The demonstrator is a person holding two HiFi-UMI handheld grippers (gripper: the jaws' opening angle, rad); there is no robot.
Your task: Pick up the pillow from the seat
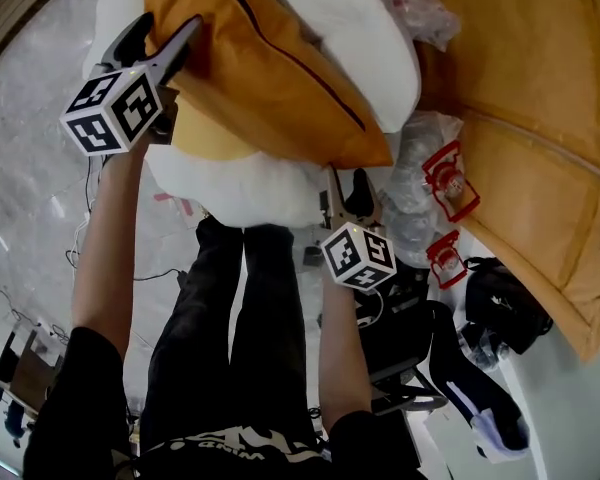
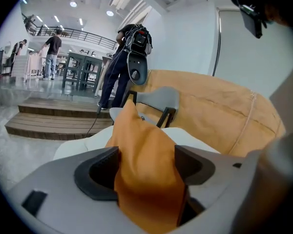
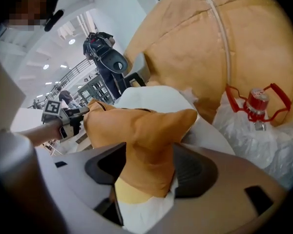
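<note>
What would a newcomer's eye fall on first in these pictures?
First, the orange pillow at the top of the head view, lying on a white cushion. Next, the left gripper and the right gripper, each with open jaws and a corner of the orange cover between them. Red-capped bottles in clear plastic lie to the right.

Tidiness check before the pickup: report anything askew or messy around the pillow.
The orange pillow lies slanted, wedged between white cushions. Crumpled plastic bags crowd the spot right beside it.
</note>
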